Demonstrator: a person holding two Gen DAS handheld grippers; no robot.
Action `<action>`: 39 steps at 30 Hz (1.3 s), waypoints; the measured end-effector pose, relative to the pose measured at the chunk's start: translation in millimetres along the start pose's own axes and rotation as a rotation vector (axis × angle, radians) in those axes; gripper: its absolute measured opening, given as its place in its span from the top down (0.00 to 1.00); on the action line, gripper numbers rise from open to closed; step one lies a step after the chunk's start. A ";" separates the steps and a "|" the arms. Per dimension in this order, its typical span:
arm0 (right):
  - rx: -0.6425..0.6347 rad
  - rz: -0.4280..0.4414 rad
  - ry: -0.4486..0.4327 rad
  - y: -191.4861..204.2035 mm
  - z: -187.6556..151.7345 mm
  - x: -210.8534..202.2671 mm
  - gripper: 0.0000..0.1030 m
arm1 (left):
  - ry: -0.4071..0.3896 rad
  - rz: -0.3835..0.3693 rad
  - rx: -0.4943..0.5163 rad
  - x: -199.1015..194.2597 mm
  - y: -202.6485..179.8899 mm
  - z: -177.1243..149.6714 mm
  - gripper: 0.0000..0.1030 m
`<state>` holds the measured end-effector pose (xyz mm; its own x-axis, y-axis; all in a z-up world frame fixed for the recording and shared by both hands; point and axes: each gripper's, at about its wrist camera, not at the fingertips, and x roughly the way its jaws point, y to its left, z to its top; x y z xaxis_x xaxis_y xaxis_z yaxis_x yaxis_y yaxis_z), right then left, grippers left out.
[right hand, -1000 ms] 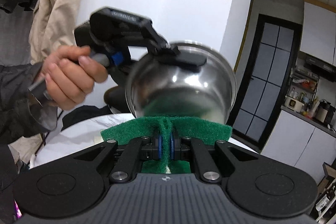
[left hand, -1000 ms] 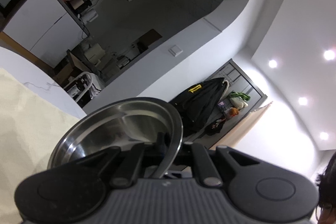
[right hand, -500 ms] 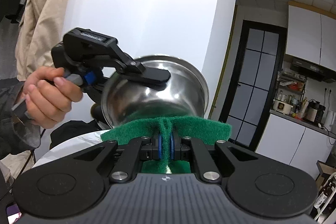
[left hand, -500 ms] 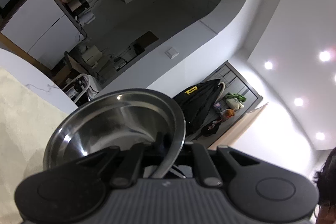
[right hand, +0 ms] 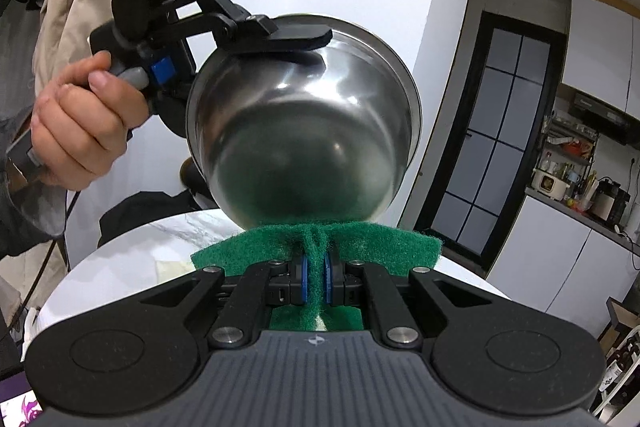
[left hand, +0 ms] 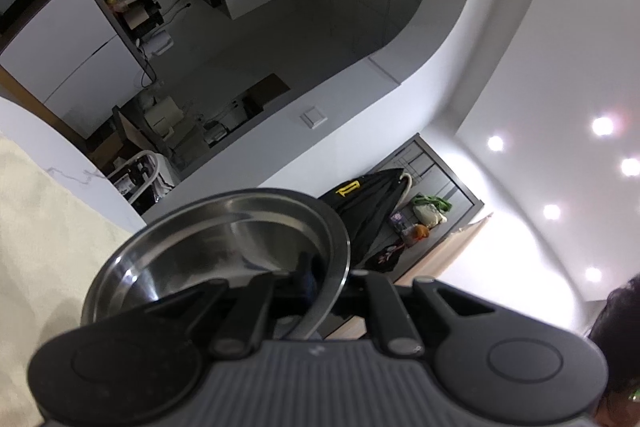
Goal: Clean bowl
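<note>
The bowl (right hand: 304, 131) now hangs right over the pad (right hand: 316, 247), its rounded underside meeting the green edge; a second ago it sat a little further off and higher in the right wrist view. The left gripper (right hand: 296, 39) is clamped on the bowl's rim, holding it tilted in the air above the table (right hand: 132, 247). The right gripper (right hand: 316, 279) is closed tight on the folded pad. Scrubbing of the outside looks underway (contact is blurred).

White marble table (right hand: 192, 231), pale cloth (right hand: 170, 269)
</note>
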<state>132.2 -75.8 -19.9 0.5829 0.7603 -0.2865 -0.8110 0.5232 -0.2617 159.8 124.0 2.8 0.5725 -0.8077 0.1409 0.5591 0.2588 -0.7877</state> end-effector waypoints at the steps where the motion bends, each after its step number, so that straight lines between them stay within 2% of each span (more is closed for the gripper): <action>1: 0.003 -0.005 0.004 -0.9 -0.3 0.8 0.92 | -0.004 0.006 -0.003 -1.2 1.8 0.0 0.93; 12: 0.013 -0.037 0.032 -9.5 -6.6 -2.3 0.92 | -0.073 0.126 -0.090 -18.0 32.9 4.3 0.94; 20: 0.040 -0.080 0.059 -23.6 -17.4 -12.5 0.92 | -0.147 0.204 -0.102 -27.6 40.0 14.6 0.94; 26: 0.100 -0.128 0.100 -34.6 -29.2 -17.0 0.92 | -0.208 0.327 -0.074 -30.0 37.0 20.2 0.94; 32: 0.147 -0.175 0.151 -38.0 -37.4 -18.7 0.92 | -0.165 0.444 0.022 -10.7 25.4 19.6 0.94; 39: 0.200 -0.195 0.197 -41.0 -42.5 -27.0 0.91 | -0.010 0.551 0.132 29.6 11.7 9.2 0.94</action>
<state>151.8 -134.1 -40.5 0.7106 0.5594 -0.4267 -0.6653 0.7316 -0.1488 188.8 107.9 3.3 0.8062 -0.5296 -0.2638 0.2457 0.7053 -0.6649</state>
